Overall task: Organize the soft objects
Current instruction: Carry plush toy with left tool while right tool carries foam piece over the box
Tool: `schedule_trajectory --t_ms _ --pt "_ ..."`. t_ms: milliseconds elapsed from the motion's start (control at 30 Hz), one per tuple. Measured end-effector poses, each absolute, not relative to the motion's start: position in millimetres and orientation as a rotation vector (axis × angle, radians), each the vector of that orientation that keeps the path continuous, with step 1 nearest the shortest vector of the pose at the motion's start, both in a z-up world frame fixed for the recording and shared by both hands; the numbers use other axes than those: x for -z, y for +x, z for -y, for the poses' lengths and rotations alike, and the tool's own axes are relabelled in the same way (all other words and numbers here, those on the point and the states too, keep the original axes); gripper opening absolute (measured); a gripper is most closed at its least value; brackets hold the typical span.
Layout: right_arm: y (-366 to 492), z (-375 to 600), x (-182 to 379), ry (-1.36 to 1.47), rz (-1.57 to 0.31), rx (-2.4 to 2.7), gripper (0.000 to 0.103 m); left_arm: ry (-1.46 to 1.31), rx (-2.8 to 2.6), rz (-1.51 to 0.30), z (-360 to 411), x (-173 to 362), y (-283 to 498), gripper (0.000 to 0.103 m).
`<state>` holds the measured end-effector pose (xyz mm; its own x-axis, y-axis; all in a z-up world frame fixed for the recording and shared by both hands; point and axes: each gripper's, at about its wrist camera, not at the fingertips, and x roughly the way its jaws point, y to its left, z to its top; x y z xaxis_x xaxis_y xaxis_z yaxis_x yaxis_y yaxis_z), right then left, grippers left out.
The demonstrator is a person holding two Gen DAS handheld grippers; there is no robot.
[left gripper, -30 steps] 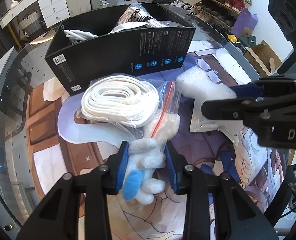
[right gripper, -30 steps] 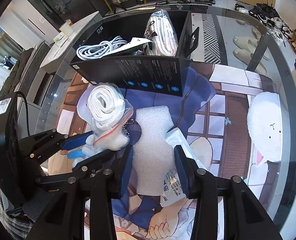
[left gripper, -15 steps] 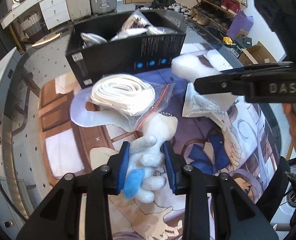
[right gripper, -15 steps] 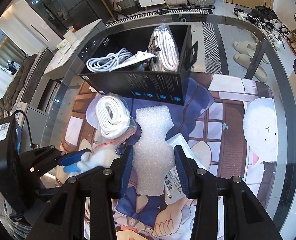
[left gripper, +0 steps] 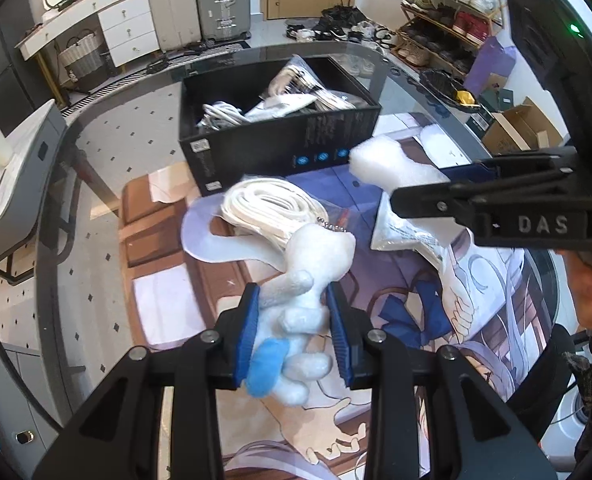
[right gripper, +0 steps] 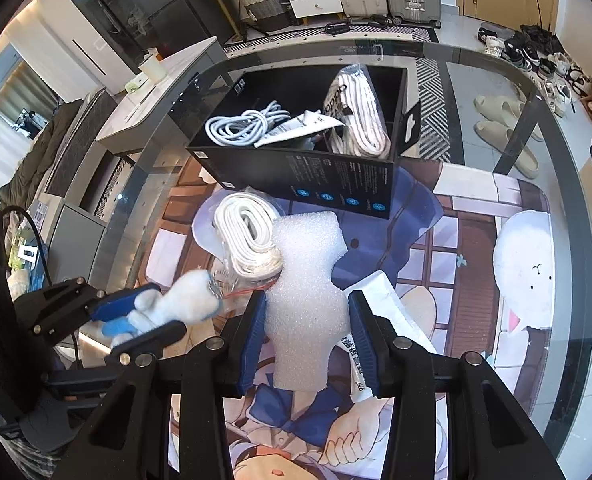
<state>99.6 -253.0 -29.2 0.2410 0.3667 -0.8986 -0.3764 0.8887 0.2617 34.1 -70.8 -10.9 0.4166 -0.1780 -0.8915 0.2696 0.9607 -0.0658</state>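
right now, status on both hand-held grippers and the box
Left hand-held gripper shut on plush toy. Right hand-held gripper shut on foam piece. Black box open, partly filled; bagged white strap lies before it.

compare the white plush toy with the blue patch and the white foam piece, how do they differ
The white plush toy with the blue patch is fuzzy and lumpy with stubby limbs; the white foam piece is a flat, bubbly-textured slab with a pinched waist. The toy sits in the left gripper, the foam in the right gripper. Both are white, soft and clamped above the printed mat.
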Motion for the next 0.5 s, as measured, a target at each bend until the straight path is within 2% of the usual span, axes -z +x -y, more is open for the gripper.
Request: schedule_trajectory --t_ms 500 --pt "103 263 -5 -0.003 -1.169 -0.501 0.042 0.091 0.239 -1.05 62 -22 54 0.032"
